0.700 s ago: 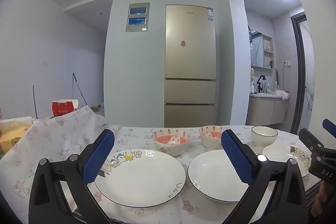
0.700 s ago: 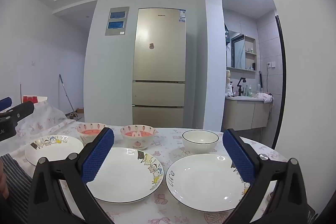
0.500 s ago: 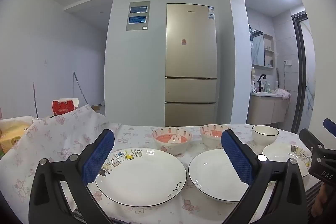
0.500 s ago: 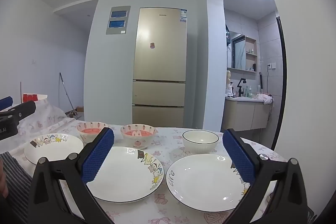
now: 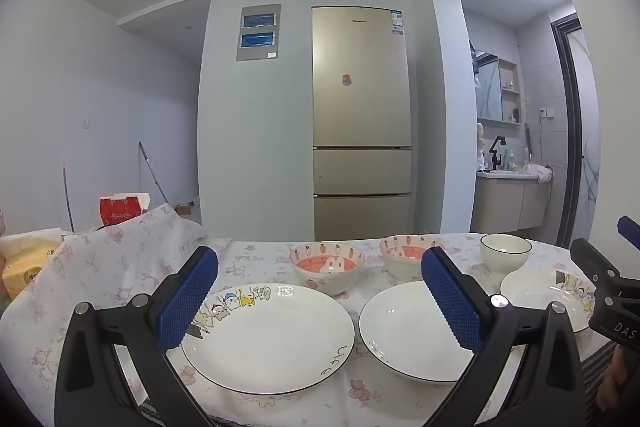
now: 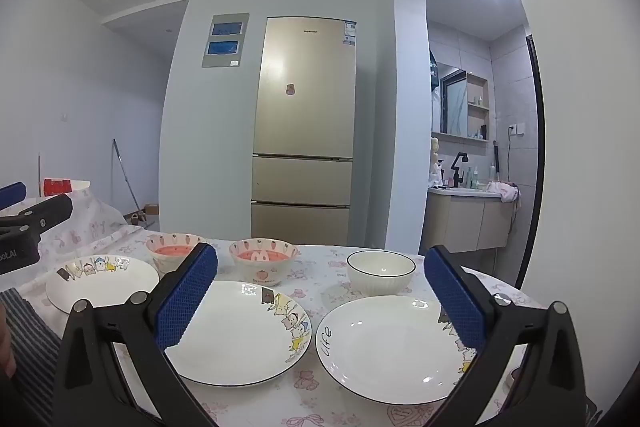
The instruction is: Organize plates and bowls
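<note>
From the left wrist camera, the left gripper [image 5: 318,291] fills the bottom of the frame with its blue pads spread wide and nothing between them. Beyond it, on a table [image 5: 256,259] under a floral cloth, a white plate [image 5: 272,337] with cartoon figures lies at lower centre, and a second plate [image 5: 408,331] lies just to its right. Behind them stand two pink bowls [image 5: 326,267], with a white bowl [image 5: 505,251] further right. A third plate [image 5: 536,291] sits at the right edge, partly behind the right gripper's dark body. A gold fridge [image 5: 360,119] stands in the background.

From the right wrist camera, the right gripper [image 6: 320,291] is likewise spread wide and holds nothing. Two plates lie between its fingers, low in the frame, the right one [image 6: 384,347] near the white bowl [image 6: 380,271].
</note>
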Available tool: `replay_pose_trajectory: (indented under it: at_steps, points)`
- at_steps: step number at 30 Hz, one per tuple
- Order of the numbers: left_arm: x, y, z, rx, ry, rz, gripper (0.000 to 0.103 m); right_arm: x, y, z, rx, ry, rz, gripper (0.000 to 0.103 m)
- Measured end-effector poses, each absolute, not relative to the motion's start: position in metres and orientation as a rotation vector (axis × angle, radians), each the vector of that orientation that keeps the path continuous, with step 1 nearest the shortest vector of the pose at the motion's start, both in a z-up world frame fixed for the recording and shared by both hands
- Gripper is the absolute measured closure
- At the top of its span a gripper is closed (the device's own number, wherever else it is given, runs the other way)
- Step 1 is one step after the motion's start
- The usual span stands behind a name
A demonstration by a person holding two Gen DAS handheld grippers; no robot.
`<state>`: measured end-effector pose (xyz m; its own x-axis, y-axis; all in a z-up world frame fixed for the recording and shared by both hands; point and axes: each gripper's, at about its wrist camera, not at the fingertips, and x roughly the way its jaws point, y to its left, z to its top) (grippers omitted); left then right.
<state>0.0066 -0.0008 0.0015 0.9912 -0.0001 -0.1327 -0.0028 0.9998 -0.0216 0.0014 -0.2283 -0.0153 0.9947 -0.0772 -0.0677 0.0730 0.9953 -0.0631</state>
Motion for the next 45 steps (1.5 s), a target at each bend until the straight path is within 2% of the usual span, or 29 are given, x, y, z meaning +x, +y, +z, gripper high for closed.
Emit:
replay_pose_trajectory:
  at_steps: [13, 45]
  points:
    - [-0.002, -0.015, 0.002, 0.049, 0.096, 0.011, 0.0, 0.001, -0.227, -0.014, -0.064, 0.073, -0.076, 0.0]
    - [0.002, -0.009, 0.003, 0.03, 0.112, 0.015, 0.0, 0.0, -0.232, -0.013, -0.042, 0.075, -0.085, 0.0]
